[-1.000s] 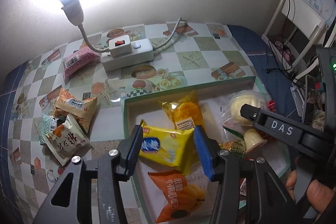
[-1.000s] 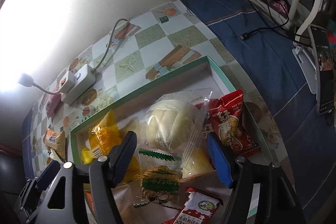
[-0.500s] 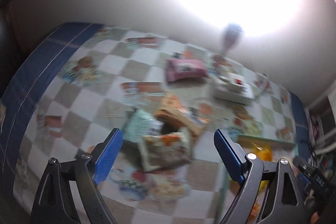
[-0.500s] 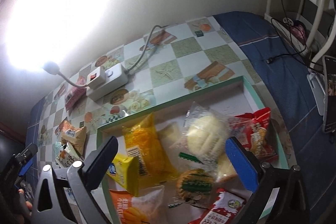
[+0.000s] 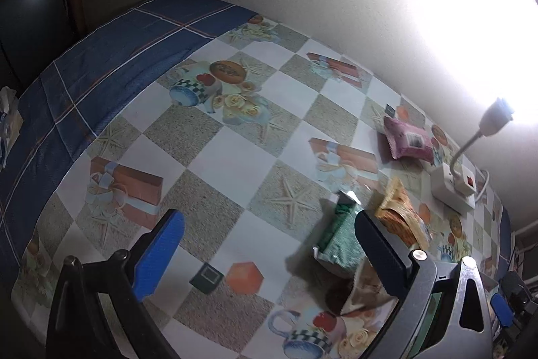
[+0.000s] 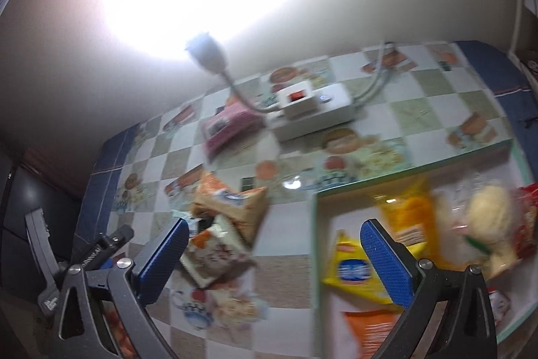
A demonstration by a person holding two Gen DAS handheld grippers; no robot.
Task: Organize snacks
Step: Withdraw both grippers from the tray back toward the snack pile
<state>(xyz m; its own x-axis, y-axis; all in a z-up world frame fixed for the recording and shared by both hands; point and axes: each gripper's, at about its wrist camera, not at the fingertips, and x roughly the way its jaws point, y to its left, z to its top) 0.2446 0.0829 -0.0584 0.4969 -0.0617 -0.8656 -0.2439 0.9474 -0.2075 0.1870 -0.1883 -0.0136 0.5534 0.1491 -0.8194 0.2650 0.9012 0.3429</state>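
Left wrist view shows the left tongs (image 5: 265,258) with jaws opening wide and nothing between them, over the checked worktop (image 5: 215,157). Just beside the right jaw lie a green pack (image 5: 339,238) and an orange pack (image 5: 400,214); a pink pack (image 5: 407,142) sits further off, near the power strip (image 5: 454,187) with its lamp (image 5: 494,118).

Right wrist view shows the right tongs (image 6: 272,261) spread fully, gripping nothing. The box (image 6: 316,244) at the right holds a yellow pack (image 6: 353,271) and a bun (image 6: 487,214). Loose packs (image 6: 222,224) lie on the worktop left of the box.
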